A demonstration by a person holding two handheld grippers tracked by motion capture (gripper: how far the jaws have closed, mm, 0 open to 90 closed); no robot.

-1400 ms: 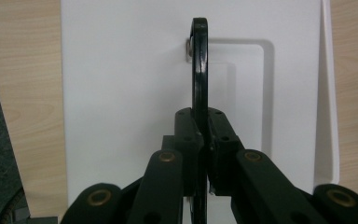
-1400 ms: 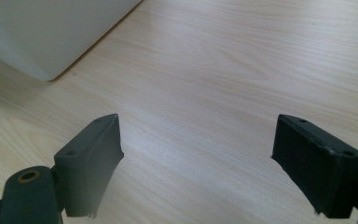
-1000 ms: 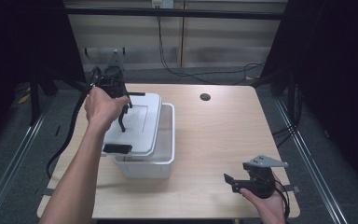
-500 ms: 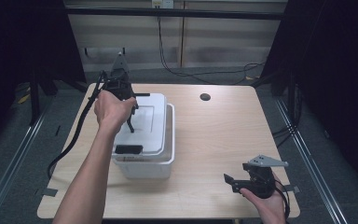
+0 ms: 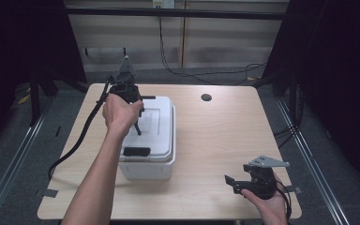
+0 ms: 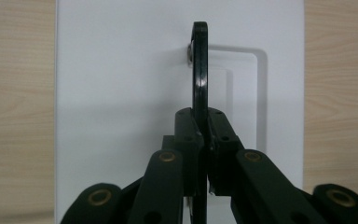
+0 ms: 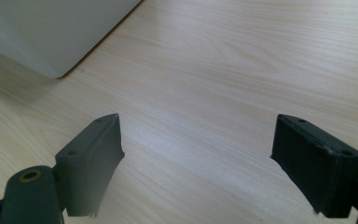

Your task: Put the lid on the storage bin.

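A white lidded box [image 5: 155, 149] stands left of centre on the wooden table [image 5: 225, 136]. Its thin black handle [image 6: 200, 70] stands upright, edge-on, from a recess in the lid [image 6: 121, 70]. My left gripper [image 6: 204, 123] points down over the lid and is shut on that handle [image 5: 137, 127]. In the high view the left gripper [image 5: 136, 117] sits above the lid's far half, with the hand wrapped round it. My right gripper [image 5: 231, 183] rests near the table's front right corner. Its jaws are wide apart over bare wood, so the right gripper [image 7: 196, 154] is open and holds nothing.
A black latch [image 5: 136, 151] sits on the lid's near edge. A corner of the box [image 7: 51, 32] shows far off in the right gripper view. A small round hole [image 5: 206, 97] lies at the table's back. The left cable [image 5: 82, 136] trails off the left edge.
The left hand and its gripper have shifted right, from the box's back-left corner to above the lid. The right gripper has not moved.
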